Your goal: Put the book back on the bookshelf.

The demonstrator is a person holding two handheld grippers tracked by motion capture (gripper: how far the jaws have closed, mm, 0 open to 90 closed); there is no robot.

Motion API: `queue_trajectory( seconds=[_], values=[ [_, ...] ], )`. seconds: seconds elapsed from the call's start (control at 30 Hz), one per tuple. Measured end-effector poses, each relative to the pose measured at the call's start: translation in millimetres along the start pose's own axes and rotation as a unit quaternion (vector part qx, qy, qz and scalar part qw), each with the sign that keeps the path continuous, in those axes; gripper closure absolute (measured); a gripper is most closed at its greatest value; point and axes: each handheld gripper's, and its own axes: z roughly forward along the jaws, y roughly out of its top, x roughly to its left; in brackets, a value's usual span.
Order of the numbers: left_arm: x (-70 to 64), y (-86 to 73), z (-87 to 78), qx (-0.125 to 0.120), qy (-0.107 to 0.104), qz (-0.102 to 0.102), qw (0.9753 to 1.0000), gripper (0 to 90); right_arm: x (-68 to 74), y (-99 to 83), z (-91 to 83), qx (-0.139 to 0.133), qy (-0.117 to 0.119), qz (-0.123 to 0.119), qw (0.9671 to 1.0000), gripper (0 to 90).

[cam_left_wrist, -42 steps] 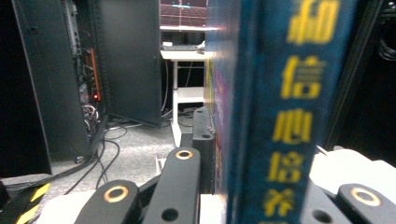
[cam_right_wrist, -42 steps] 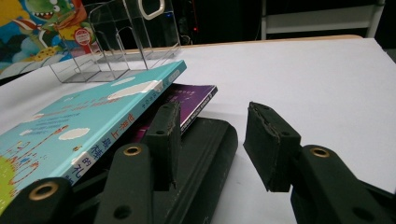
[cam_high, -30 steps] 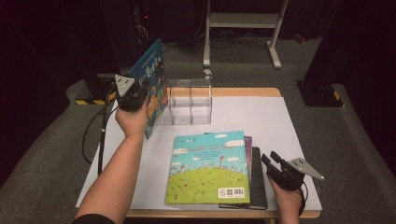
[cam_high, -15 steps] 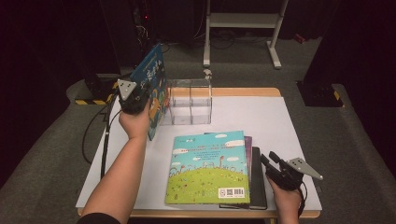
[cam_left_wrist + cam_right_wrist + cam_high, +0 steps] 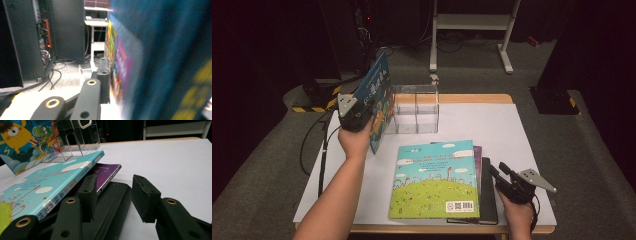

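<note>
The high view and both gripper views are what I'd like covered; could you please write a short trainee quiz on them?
1. True or false: the left tongs hold the blue picture book upright beside the clear organizer.
2. Which book tops the stack near the right tongs? A the purple book; B the sky-and-meadow book; C the black book.
3. Fill in: the right tongs are ___ (open/shut).

Key: 1 true; 2 B; 3 open.

The blue picture book [image 5: 377, 100] stands upright on edge, just left of the clear organizer [image 5: 414, 109].
</note>
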Motion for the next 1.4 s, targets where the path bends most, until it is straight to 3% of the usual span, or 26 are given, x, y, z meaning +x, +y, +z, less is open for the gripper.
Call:
queue_trajectory(
  seconds=[0.2, 0.4, 0.5, 0.6, 0.63, 0.7, 0.8, 1.1, 1.4],
  values=[
    [3.9, 10.8, -5.0, 0.001, -0.008, 0.013, 0.9999, 65.1, 1.1, -0.4, 0.3, 0.004, -0.002, -0.003, 1.0000, 54.8],
    [4.1, 19.8, -3.9, 0.005, -0.024, 0.004, 0.9997, 68.7, 1.5, -0.6, 0.8, 0.004, -0.002, -0.004, 1.0000, 54.8],
    [6.5, 19.4, -0.8, 0.015, -0.020, -0.010, 0.9996, 75.2, 1.4, -0.6, 1.0, 0.005, -0.002, -0.005, 1.0000, 54.8],
    [6.6, 19.6, -0.5, 0.015, -0.009, -0.006, 0.9998, 79.9, 1.4, -0.6, 0.6, 0.003, -0.002, -0.005, 1.0000, 54.8],
    [6.3, 20.3, -0.5, 0.015, 0.007, 0.001, 0.9999, 81.7, 1.3, -0.5, 0.3, 0.003, -0.002, -0.005, 1.0000, 54.8],
    [7.0, 20.6, -0.3, 0.015, 0.017, 0.000, 0.9997, 82.7, 1.0, -0.4, 0.8, 0.003, 0.000, -0.002, 1.0000, 54.8],
    [8.9, 19.3, 0.0, 0.001, 0.029, -0.014, 0.9995, 83.2, 1.2, -0.2, 1.3, 0.003, 0.000, -0.002, 1.0000, 54.9],
    [2.3, 23.6, 6.6, -0.019, 0.039, 0.001, 0.9990, 83.4, 0.1, -0.1, 0.9, 0.002, 0.000, 0.000, 1.0000, 54.9],
    [3.6, 20.1, 13.0, -0.015, 0.049, 0.004, 0.9987, 83.4, -0.7, 0.5, 0.3, -0.002, 0.001, 0.001, 1.0000, 54.9]
  ],
)
